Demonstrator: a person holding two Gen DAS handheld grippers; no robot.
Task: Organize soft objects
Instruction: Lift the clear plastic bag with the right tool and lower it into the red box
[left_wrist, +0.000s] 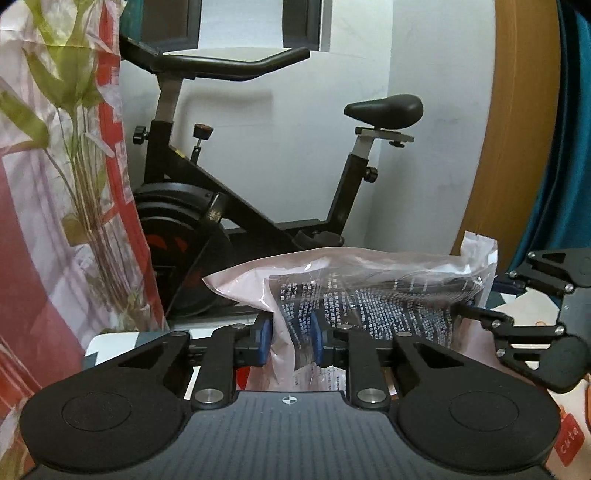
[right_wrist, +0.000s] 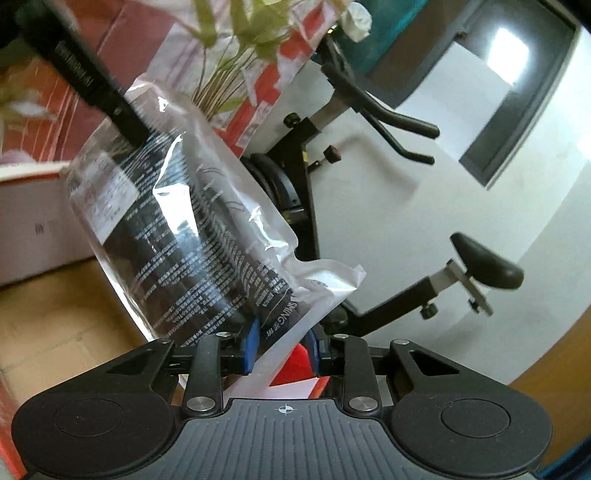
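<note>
A clear plastic packet with dark folded fabric and white print (left_wrist: 369, 291) hangs in the air between both grippers. My left gripper (left_wrist: 291, 341) is shut on its left end, blue pads pinching the plastic. The right gripper (left_wrist: 480, 314) shows at the right of the left wrist view, holding the packet's other end. In the right wrist view the right gripper (right_wrist: 280, 349) is shut on a corner of the packet (right_wrist: 192, 229), which slants up to the left, where the left gripper's black finger (right_wrist: 92, 81) meets it.
A black exercise bike (left_wrist: 229, 206) stands against the white wall. A plant in red-and-white wrapping (left_wrist: 66, 166) is on the left. A white box (right_wrist: 33, 218) and a cardboard surface (right_wrist: 55, 325) lie below the packet. A wooden panel (left_wrist: 517, 129) is at right.
</note>
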